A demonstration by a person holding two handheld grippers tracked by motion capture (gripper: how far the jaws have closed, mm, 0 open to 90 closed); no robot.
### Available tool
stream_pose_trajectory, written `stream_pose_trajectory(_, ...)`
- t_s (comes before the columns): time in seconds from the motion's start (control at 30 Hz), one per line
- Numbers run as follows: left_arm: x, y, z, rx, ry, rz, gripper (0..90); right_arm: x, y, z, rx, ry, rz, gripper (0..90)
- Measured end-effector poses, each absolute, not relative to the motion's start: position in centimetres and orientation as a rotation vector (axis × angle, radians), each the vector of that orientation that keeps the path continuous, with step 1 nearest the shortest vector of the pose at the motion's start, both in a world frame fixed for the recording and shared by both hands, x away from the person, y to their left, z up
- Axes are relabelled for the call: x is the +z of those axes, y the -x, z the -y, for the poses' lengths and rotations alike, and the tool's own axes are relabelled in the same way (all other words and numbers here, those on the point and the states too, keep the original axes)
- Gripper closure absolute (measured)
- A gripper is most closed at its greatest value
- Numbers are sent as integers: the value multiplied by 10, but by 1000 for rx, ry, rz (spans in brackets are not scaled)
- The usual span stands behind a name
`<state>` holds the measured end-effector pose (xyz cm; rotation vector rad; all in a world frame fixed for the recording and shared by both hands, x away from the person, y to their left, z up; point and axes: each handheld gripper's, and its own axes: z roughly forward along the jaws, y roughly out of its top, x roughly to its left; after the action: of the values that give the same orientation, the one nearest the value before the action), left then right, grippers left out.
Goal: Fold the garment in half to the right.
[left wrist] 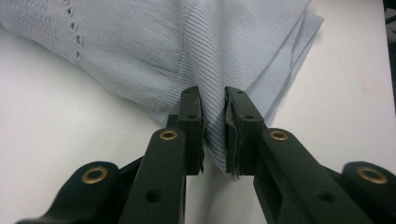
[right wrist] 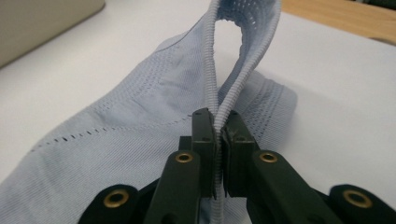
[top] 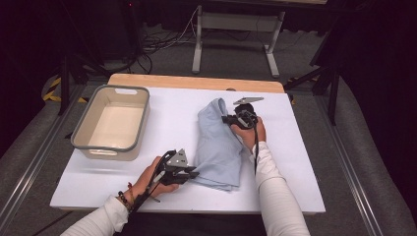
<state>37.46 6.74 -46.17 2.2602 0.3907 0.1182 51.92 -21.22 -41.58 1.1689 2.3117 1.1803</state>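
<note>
Where the high view looks down on the white table [top: 147, 196], a light blue knit garment [top: 219, 152] lies folded near its middle, to the right of a grey-rimmed beige tub [top: 110, 123] and apart from it. The left gripper [top: 194, 174] meets the garment's near left corner and the right gripper [top: 227, 119] its far edge, which stands up off the table; from this height the jaws are too small to read.

In the left gripper view, the jaws clench a bunched fold of the garment [left wrist: 187, 46] at the corner, the cloth squeezed into the narrow gap between the pads. How many layers they have caught is hidden.

In the right gripper view, the jaws are clamped on the ribbed hem [right wrist: 214, 70], which rises from them in a limp open loop. The tub [right wrist: 42, 23] is cut off at the upper left.

The knit looks light, soft and stretchy: it should sag between two holds and pull out of shape. The ribbed hem and the stacked corner seem the firmest places to take it. Its underside and inner folds stay hidden.
</note>
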Motion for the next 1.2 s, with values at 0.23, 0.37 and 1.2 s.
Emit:
stream_pose_trajectory(0.23, -458, -368, -65, 121, -2274, -352, 743, -440, -521, 225, 1128, -1317, -2275, 779)
stream_pose_trajectory(0.37, -456, -365, -67, 105, -2274, -356, 610, -451, -520, 223, 1079, -1331, -2287, 606)
stream_pose_trajectory(1.2, -455, -382, -51, 166, -2224, -241, 807, -426, -419, 229, 1129, -827, -2327, 899)
